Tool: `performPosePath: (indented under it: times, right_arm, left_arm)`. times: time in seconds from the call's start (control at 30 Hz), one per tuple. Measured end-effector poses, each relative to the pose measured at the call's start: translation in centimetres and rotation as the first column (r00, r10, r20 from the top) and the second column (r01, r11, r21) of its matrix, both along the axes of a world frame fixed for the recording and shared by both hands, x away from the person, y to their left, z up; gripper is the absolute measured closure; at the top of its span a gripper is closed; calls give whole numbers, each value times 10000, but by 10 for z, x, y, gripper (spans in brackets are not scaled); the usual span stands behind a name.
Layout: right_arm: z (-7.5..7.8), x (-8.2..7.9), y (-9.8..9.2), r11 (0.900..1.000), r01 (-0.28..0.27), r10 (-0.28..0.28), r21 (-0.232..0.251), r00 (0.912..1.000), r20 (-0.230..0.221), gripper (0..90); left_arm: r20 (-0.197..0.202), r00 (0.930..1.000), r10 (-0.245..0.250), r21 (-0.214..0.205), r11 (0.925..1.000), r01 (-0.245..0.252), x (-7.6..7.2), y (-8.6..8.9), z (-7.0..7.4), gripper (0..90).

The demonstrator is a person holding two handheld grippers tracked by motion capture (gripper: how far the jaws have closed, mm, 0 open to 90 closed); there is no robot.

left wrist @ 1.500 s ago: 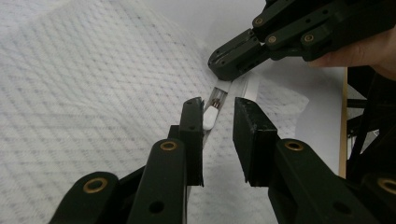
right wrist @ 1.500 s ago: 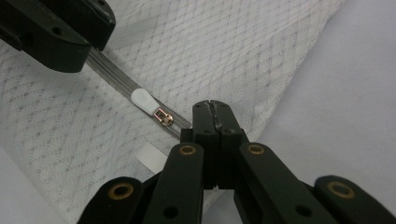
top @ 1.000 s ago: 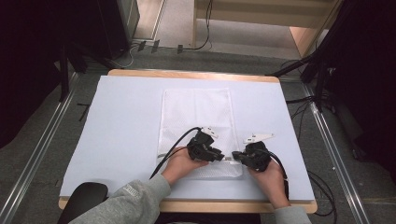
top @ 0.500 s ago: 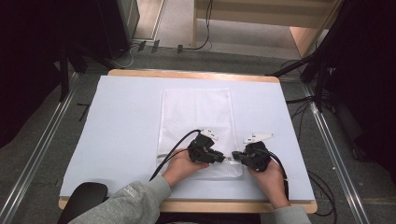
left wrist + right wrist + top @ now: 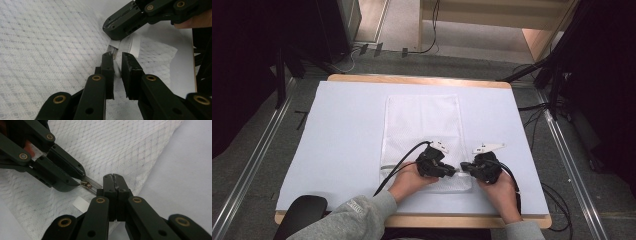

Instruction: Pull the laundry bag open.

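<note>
White mesh bag [image 5: 422, 120] lies flat mid-table on the white table cover [image 5: 342, 140], both grippers at its near end. The right gripper view adds the metal zipper pull [image 5: 85, 184] just off the left gripper's tips. Right gripper [image 5: 115, 178] is clenched on the bag's zipper edge. Left gripper [image 5: 117, 58] has a narrow gap, jaws just been closing, zipper strip between the pads; contact unclear. The bag's near corner sits close to the table's front edge; bare cover lies left and right.

White diamond-patterned mesh bag [image 5: 422, 125], pale blue table cover [image 5: 342, 130]
</note>
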State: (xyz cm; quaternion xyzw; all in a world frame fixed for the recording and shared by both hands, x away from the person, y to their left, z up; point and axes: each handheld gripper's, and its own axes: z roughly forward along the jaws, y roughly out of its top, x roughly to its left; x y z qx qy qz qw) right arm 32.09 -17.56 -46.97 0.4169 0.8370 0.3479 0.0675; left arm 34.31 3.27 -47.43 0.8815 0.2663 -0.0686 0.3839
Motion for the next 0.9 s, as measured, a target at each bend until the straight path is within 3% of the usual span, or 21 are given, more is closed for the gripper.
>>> performPosePath:
  times: [0.2,0.4,0.57,0.7,0.9]
  right_arm:
    - [0,0,0,10000,-38,38,21,10000,10,900]
    - [1,-1,-1,9998,-124,126,171,9998,-132,900]
    - [1,-4,1,9988,-482,485,-124,9986,220,900]
    - [0,-7,2,9965,-726,749,-404,9955,577,900]
    - [-2,-7,0,9969,-757,771,-229,9950,642,900]
  left_arm:
    - [-125,9999,74,-23,10000,-74,2,0,-1,871]
    - [-726,9972,182,-106,9998,-190,10,3,0,878]
    - [-994,9948,205,-135,9997,-220,13,3,0,879]
    - [-1455,9891,245,-206,9994,-277,16,5,0,880]
    - [-1524,9881,188,-94,9997,-204,16,4,2,881]
